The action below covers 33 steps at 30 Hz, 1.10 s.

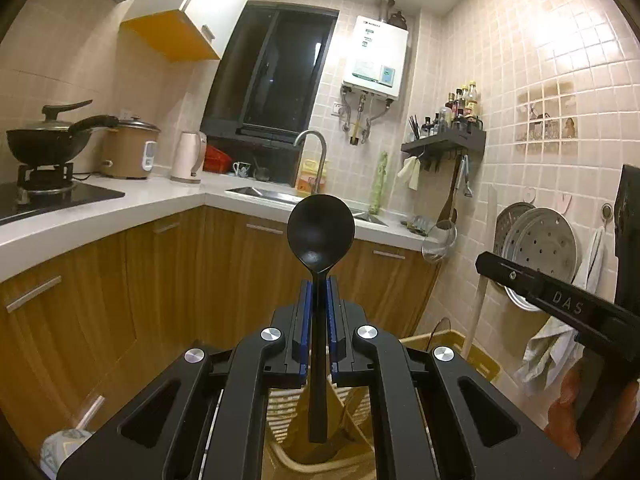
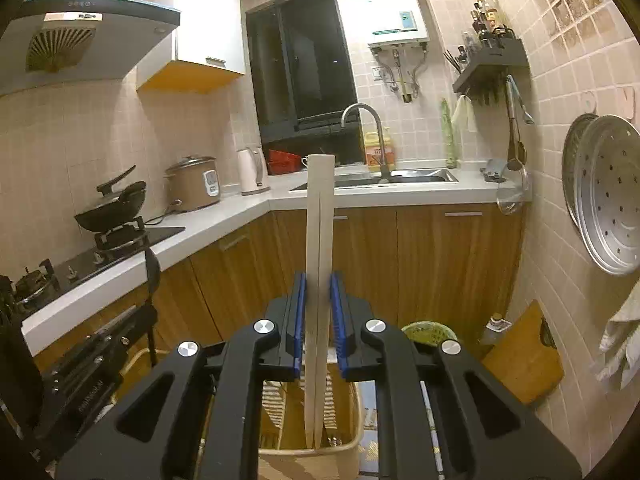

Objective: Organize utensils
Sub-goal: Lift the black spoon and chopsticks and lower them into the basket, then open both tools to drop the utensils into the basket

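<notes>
In the left wrist view, the left gripper (image 1: 319, 308) has its blue-padded jaws pressed together on the slim neck of a matte black plastic spoon (image 1: 320, 232). The round bowl stands upright at the centre of the frame and the handle runs down between the black finger mounts. Below it, at the bottom centre, sits a pale slatted basket (image 1: 288, 404).

In the right wrist view, the right gripper (image 2: 319, 312) is clamped on a pair of pale wooden chopsticks (image 2: 319, 240). They lie side by side, their square ends up at mid-frame and their tapered tips pointing down into the same kind of cream basket (image 2: 344, 452).

Beyond both, a white L-shaped countertop (image 1: 120, 196) runs over glossy wood-grain cabinet doors (image 1: 224, 264). A black wok with lid (image 1: 48, 140) rests on the stove at the left of the frame, and a curved steel faucet (image 1: 314, 152) rises over the sink at centre. Small pinkish square tiles cover the walls. A white boxy water heater (image 1: 376, 56) hangs at upper centre, and round perforated metal trays (image 1: 536, 248) hang at the right.
</notes>
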Each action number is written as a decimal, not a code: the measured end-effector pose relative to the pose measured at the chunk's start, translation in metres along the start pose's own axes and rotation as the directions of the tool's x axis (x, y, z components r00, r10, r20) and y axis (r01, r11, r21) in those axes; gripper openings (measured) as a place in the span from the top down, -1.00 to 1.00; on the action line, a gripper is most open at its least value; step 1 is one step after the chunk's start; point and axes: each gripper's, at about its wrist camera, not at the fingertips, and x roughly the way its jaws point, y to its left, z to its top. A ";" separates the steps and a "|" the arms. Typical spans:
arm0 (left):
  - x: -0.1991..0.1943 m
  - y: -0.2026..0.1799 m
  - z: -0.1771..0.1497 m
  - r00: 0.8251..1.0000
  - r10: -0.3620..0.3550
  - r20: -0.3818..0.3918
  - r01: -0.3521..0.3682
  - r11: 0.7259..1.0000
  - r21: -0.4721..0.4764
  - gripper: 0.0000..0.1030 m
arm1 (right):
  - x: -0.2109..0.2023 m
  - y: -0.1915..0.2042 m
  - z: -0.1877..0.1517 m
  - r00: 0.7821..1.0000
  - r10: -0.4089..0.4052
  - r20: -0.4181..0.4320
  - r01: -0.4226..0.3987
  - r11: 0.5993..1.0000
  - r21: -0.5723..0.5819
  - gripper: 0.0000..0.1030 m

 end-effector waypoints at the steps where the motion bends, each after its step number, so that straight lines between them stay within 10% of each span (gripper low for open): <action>1: -0.001 0.001 -0.001 1.000 -0.001 -0.002 0.001 1.000 -0.001 0.89 | -0.001 -0.001 -0.002 1.000 0.005 -0.007 -0.005 1.000 0.005 0.78; 12: -0.045 0.024 0.003 0.992 -0.091 -0.087 0.085 0.994 -0.069 0.35 | -0.039 -0.016 -0.015 0.988 0.124 -0.087 -0.119 0.991 0.059 0.51; 15: -0.065 0.031 0.010 0.988 -0.119 -0.099 0.110 0.990 -0.092 0.21 | -0.060 -0.020 -0.013 0.987 0.136 -0.088 -0.131 0.989 0.067 0.02; 18: -0.077 0.033 0.017 0.978 -0.140 -0.155 0.126 0.987 -0.100 0.17 | -0.075 -0.022 -0.008 0.981 0.150 -0.124 -0.141 0.987 0.079 -0.05; 25: -0.093 0.012 0.001 0.901 -0.120 -0.416 0.181 0.977 0.109 0.03 | -0.088 -0.020 -0.011 0.934 0.139 -0.328 -0.117 0.989 0.088 -0.04; 27: -0.092 0.008 -0.010 0.871 -0.110 -0.478 0.195 0.972 0.133 0.06 | -0.082 -0.018 -0.017 0.902 0.131 -0.411 -0.104 0.991 0.086 -0.04; 30: -0.080 0.003 -0.038 0.763 -0.108 -0.638 0.235 0.965 0.118 0.06 | -0.067 -0.012 -0.038 0.817 0.119 -0.564 -0.092 0.993 0.076 -0.04; 33: -0.065 0.004 -0.074 0.611 -0.119 -0.782 0.283 0.956 0.077 0.26 | -0.053 -0.010 -0.065 0.718 0.135 -0.683 -0.088 0.991 0.103 0.00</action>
